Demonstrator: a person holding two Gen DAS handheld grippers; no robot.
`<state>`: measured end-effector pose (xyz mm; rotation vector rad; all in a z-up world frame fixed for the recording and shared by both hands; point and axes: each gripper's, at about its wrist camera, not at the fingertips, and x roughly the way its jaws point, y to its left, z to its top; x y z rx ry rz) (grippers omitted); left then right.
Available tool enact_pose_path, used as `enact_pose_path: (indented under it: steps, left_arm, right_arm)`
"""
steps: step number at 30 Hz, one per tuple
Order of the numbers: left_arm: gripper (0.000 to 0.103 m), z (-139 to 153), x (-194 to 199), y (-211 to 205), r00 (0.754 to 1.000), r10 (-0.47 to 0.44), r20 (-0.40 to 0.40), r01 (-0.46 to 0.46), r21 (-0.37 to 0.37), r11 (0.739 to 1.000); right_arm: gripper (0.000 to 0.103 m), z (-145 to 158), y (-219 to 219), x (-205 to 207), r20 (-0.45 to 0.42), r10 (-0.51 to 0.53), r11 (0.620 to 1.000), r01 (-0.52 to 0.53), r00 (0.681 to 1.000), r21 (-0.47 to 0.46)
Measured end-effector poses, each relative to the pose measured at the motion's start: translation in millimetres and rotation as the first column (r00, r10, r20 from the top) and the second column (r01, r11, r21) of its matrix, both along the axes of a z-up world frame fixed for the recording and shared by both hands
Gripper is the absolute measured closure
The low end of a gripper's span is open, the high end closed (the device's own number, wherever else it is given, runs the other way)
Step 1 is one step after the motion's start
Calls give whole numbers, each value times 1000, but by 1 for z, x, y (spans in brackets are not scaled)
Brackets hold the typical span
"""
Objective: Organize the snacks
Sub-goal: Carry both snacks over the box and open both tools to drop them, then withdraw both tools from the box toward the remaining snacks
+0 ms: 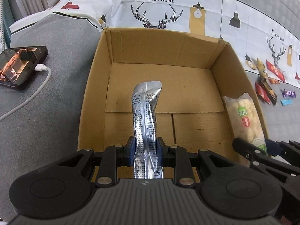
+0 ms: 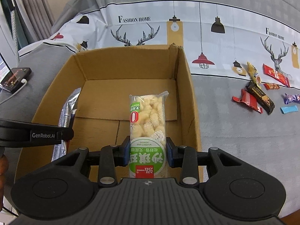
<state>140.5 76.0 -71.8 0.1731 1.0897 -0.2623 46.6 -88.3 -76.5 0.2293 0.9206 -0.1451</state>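
An open cardboard box (image 1: 196,50) (image 2: 129,61) stands on the grey surface, with nothing lying on its floor. My left gripper (image 1: 145,152) is shut on a silver foil sachet (image 1: 145,116) with black print, held over the near part of the box. The sachet also shows at the left in the right wrist view as a silver foil strip (image 2: 68,105). My right gripper (image 2: 148,152) is shut on a clear snack pack with a green label (image 2: 147,123), pale puffed pieces inside, also over the box. In the left wrist view that pack (image 1: 243,120) hangs by the box's right wall.
Several wrapped snacks (image 2: 260,95) (image 1: 266,86) lie on the grey surface right of the box, red, dark, purple and blue. A phone on a white cable (image 1: 20,65) (image 2: 15,78) lies to the left. A printed cloth (image 2: 206,30) covers the back.
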Motion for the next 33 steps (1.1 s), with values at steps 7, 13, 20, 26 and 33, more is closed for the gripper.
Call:
enact_pose_path:
  steps: [7, 13, 20, 26, 33]
  left_arm:
    - [2, 10, -6, 1, 996, 24, 90, -27, 30, 999]
    - [0, 33, -43, 3, 980, -15, 198, 2, 64, 998]
    - [0, 45, -115, 22, 979, 26, 203, -38, 56, 998]
    - [0, 63, -169, 41, 972, 38, 233, -48, 37, 998]
    - [0, 84, -212, 46, 951, 48, 306, -59, 28, 998]
  right_arm:
    - [34, 7, -3, -2, 43, -49, 999, 49, 998, -7]
    - [16, 37, -3, -28, 113, -53, 997, 59, 992, -56]
    - [14, 61, 25, -98, 134, -9, 997, 19, 991, -76]
    - [10, 80, 54, -158, 194, 60, 988, -30, 979, -150]
    - [9, 97, 63, -197, 243, 57, 990, -24, 968, -139]
